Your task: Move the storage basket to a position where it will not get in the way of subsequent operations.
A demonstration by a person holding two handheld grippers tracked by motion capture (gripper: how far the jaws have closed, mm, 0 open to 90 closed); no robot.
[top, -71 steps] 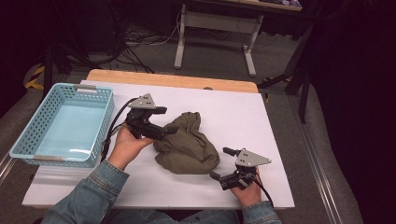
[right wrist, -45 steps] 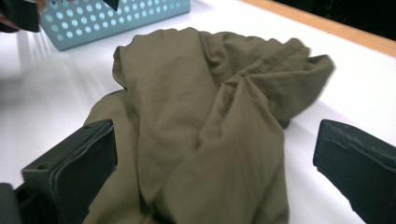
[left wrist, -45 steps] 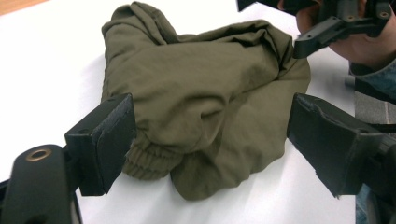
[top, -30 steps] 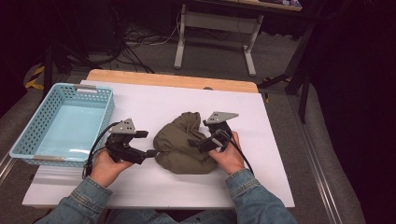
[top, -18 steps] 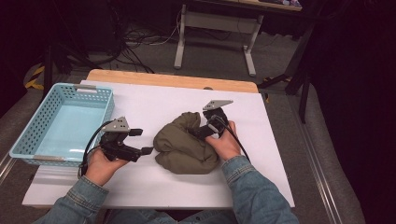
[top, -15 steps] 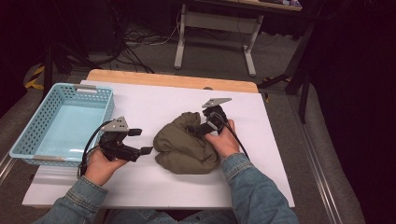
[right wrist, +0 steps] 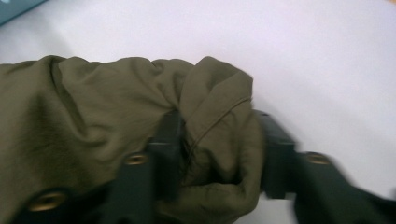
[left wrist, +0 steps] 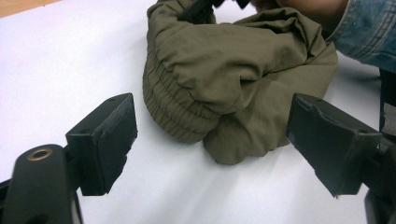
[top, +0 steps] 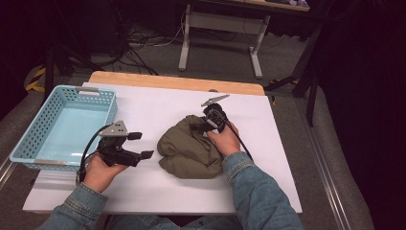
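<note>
An olive-green crumpled garment [top: 189,152] lies in the middle of the white table [top: 158,103]. My right gripper [top: 200,125] is at the garment's far right edge. Its jaws have just been closing and now pinch a raised fold of the cloth [right wrist: 219,107] between them. My left gripper [top: 141,145] rests in the person's hand to the left of the garment, a short gap away and pointing at it. Its jaws stand open with nothing between them, and the garment's ribbed hem [left wrist: 177,112] is just ahead.
A light blue perforated basket [top: 29,138] stands at the table's left edge, beside the left hand. Bare white tabletop lies behind and to the right of the garment. Desk legs and cables are on the floor beyond the far edge.
The right gripper came from the near right corner up to the garment's far edge, and its jaws closed on a fold. The left gripper drew back leftward off the garment and now holds still.
</note>
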